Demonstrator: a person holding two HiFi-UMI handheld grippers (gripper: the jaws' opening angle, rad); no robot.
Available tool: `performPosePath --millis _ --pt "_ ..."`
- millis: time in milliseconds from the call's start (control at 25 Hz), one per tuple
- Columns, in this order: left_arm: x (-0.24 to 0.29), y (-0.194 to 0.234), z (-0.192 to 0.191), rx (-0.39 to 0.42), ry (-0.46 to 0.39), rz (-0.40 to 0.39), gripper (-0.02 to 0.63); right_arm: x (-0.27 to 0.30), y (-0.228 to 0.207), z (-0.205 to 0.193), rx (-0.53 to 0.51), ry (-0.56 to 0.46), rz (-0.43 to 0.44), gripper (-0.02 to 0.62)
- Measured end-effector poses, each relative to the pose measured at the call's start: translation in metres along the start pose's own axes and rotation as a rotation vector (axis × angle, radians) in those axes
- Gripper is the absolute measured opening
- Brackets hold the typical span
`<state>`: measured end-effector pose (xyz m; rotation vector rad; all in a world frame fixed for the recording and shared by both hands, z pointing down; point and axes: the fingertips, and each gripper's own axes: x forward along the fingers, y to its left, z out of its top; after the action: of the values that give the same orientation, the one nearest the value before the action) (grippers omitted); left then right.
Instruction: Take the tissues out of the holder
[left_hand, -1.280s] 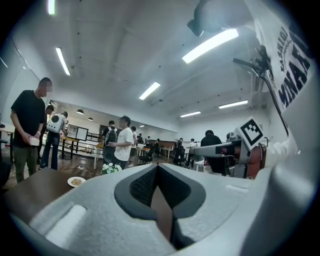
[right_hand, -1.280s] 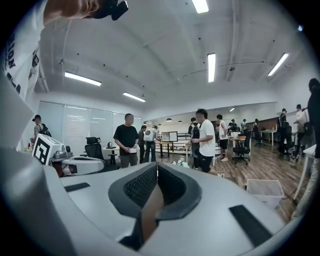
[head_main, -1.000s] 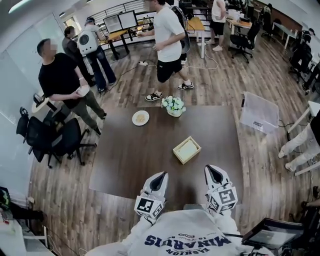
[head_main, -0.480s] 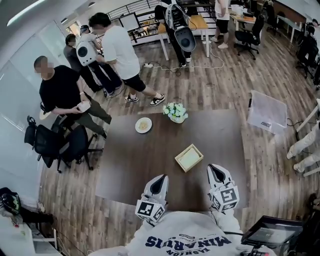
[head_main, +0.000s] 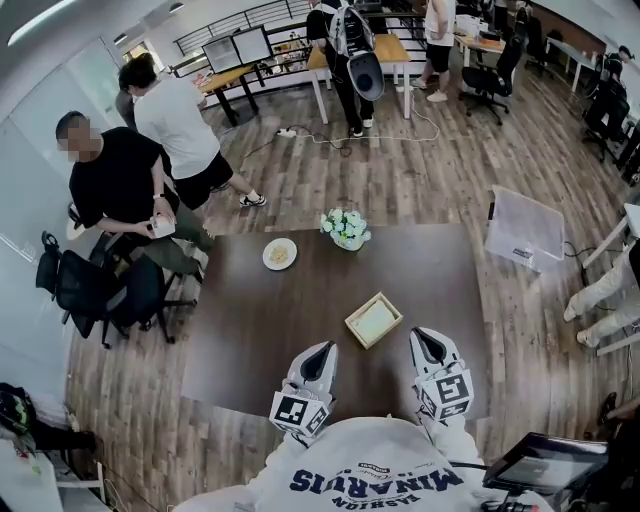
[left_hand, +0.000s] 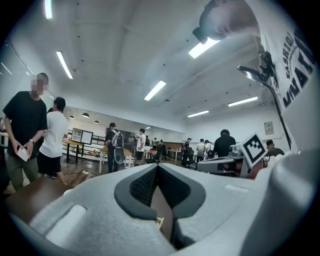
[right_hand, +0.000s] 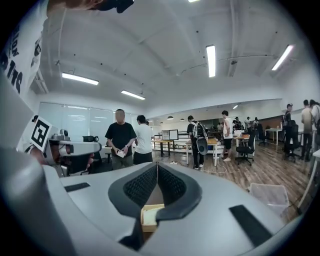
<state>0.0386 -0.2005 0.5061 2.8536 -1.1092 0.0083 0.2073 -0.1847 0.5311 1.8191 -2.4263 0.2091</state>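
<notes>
Two grippers, both clenched on nothing. Takes the head view to lay out the whole scene: a dark brown rectangular tabletop (head_main: 240, 340) and on it, right of centre, a light wooden square tissue holder (head_main: 358, 335) with flat white tissues (head_main: 375, 320) inside. Farther back on the tabletop, only in that view, a small round white plate (head_main: 280, 253) and a pot of white flowers (head_main: 346, 226), both well apart from the holder. Shows too the left gripper (head_main: 321, 349) and the right gripper (head_main: 426, 337) side by side over the near edge, pointing toward the far side, neither touching the holder, the right one nearer it.

Looks, in the right gripper view, straight at the holder and its tissues through the low gap beneath the fingers (right_hand: 140, 188), ahead and apart. Adds a clear plastic bin (right_hand: 270, 192) on the wood-plank floor (right_hand: 265, 167) at the right. Gives, in the left gripper view, only a pale corner of the holder low in the same kind of gap, plus a person in a black T-shirt (left_hand: 25, 125) standing at the far left.

Left fingers pressed together at the tips, nothing between. Right fingers likewise closed tip to tip, empty.
</notes>
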Motion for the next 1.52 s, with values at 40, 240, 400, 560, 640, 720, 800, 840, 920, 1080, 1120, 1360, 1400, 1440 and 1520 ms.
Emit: performPosePath --millis 40,240,400,560,640,720,800,840,920,1080,1120,1360,1400,1440,1520 --pt "-0.001 0.003 0.0 -0.002 0.0 0.006 0.002 0.005 0.002 -0.005 -0.021 0.013 0.004 0.009" --pt "-0.012 0.016 -0.007 -0.013 0.006 0.032 0.002 0.041 0.012 -0.054 -0.134 0.162 0.085 0.011" --pt "-0.028 0.026 -0.017 -0.035 0.013 0.065 0.002 0.079 0.017 -0.1 -0.275 0.296 0.156 0.014" --pt "-0.045 0.04 -0.023 -0.048 0.019 0.095 0.002 0.121 0.026 -0.147 -0.467 0.425 0.238 0.061" --pt "-0.051 0.047 -0.023 -0.05 0.02 0.11 0.002 0.14 0.029 -0.173 -0.554 0.48 0.29 0.074" --pt "-0.059 0.053 -0.024 -0.06 0.017 0.133 0.002 0.152 0.032 -0.201 -0.618 0.539 0.334 0.078" --pt "-0.071 0.06 -0.025 -0.069 0.016 0.16 0.002 0.159 0.034 -0.226 -0.656 0.599 0.364 0.087" --pt "-0.078 0.064 -0.026 -0.072 0.016 0.174 0.002 0.162 0.035 -0.237 -0.674 0.631 0.377 0.096" --pt "-0.088 0.071 -0.027 -0.076 0.015 0.199 0.002 0.167 0.034 -0.258 -0.706 0.697 0.399 0.117" --pt "-0.102 0.078 -0.028 -0.087 0.018 0.238 0.002 0.177 0.031 -0.284 -0.775 0.781 0.429 0.123" --pt "-0.105 0.079 -0.029 -0.089 0.018 0.246 0.002 0.18 0.031 -0.289 -0.797 0.79 0.432 0.123" --pt "-0.122 0.092 -0.035 -0.1 0.019 0.292 0.002 0.2 0.036 -0.311 -0.868 0.873 0.458 0.13" --pt "-0.123 0.093 -0.035 -0.099 0.019 0.298 0.002 0.2 0.037 -0.312 -0.882 0.884 0.466 0.132" --pt "-0.125 0.093 -0.035 -0.098 0.02 0.304 0.002 0.201 0.038 -0.314 -0.895 0.894 0.473 0.132" --pt "-0.127 0.095 -0.035 -0.1 0.019 0.316 0.002 0.203 0.038 -0.318 -0.905 0.914 0.481 0.132"
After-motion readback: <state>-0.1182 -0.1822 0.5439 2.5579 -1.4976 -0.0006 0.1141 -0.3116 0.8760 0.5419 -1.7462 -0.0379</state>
